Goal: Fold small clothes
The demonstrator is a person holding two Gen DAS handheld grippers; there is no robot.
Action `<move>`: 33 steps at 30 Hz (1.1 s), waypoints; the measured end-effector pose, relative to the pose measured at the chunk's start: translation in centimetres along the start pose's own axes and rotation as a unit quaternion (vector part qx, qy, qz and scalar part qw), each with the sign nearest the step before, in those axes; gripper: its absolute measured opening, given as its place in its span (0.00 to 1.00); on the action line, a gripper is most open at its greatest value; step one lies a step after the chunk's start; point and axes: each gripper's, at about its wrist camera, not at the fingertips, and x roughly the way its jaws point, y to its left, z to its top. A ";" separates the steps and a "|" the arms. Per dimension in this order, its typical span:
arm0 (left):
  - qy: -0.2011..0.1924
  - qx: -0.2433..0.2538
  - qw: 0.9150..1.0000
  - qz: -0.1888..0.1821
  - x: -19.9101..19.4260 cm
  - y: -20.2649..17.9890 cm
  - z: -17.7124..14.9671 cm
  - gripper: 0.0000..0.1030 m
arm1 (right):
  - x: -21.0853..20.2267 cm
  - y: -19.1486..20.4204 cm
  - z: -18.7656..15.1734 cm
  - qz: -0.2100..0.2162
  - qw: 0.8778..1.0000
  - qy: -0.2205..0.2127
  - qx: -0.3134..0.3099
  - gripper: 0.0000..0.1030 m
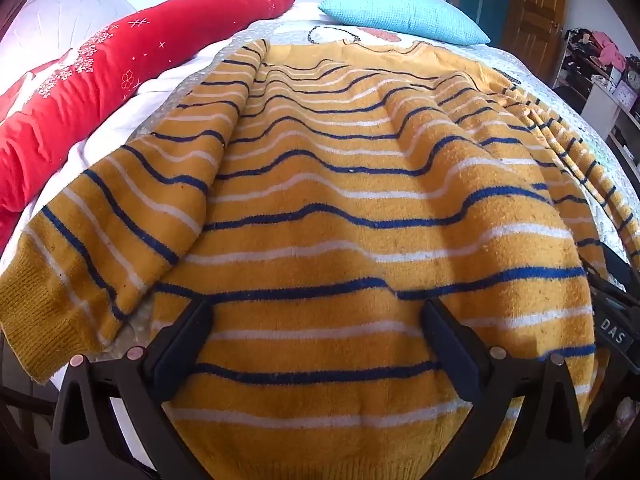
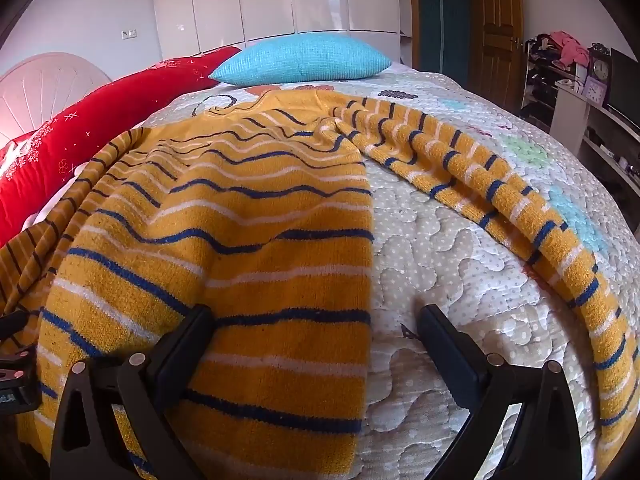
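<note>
On the left lies a long red pillow (image 1: 100,92), out of the way. Next to it the yellow striped sweater (image 1: 340,200) is spread flat on the bed (image 2: 440,260), so it is easy to fold. Its left sleeve (image 1: 100,248) lies close to the body. The left gripper (image 1: 316,320) hangs over the bottom part, fingers wide apart, holding nothing. The right gripper (image 2: 316,322) sits at the sweater's right edge, fingers apart too, maybe ready to pinch it. The right sleeve (image 2: 520,208) stretches far out.
</note>
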 end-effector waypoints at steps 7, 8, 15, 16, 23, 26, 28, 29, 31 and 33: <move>-0.023 -0.020 0.999 -0.039 -5.3 5.5 -0.3 1.00 | 0.2 -0.1 0.0 -0.006 1.000 -0.008 -0.008 1.00; -0.025 -0.029 0.999 -0.027 -5.7 6.9 -0.4 1.00 | 0.3 0.1 0.1 -0.007 1.000 -0.007 -0.010 1.00; -0.037 -0.102 0.993 0.047 -5.9 16.2 -1.0 1.00 | 0.1 -0.3 -0.3 0.002 1.000 -0.002 -0.004 1.00; -0.035 -0.110 0.992 0.050 -5.5 17.0 -1.0 1.00 | 0.1 -0.3 -0.3 0.003 1.000 -0.002 -0.004 1.00; -0.004 -0.134 0.991 -0.011 -2.4 17.6 -0.8 1.00 | -0.5 -0.2 -0.7 0.004 0.999 -0.034 -0.004 1.00; 0.009 -0.134 0.991 -0.014 -1.6 16.2 -0.6 0.51 | -0.6 -0.1 -0.7 -0.001 1.000 -0.030 -0.008 1.00; 0.006 -0.136 0.991 0.004 -1.9 16.5 -0.4 0.34 | -0.5 0.0 -0.6 -0.001 1.000 -0.028 -0.009 1.00; 0.002 -0.142 0.990 0.006 -2.2 17.3 -0.1 0.18 | -0.5 0.0 -0.6 -0.003 1.000 -0.025 -0.010 1.00; -0.003 -0.155 0.988 0.019 -2.9 19.2 0.4 0.09 | -0.5 0.0 -0.6 -0.002 1.000 -0.025 -0.009 1.00; -0.006 -0.169 0.984 0.055 -3.4 21.5 1.1 0.05 | -0.5 0.0 -0.6 -0.003 1.000 -0.024 -0.010 1.00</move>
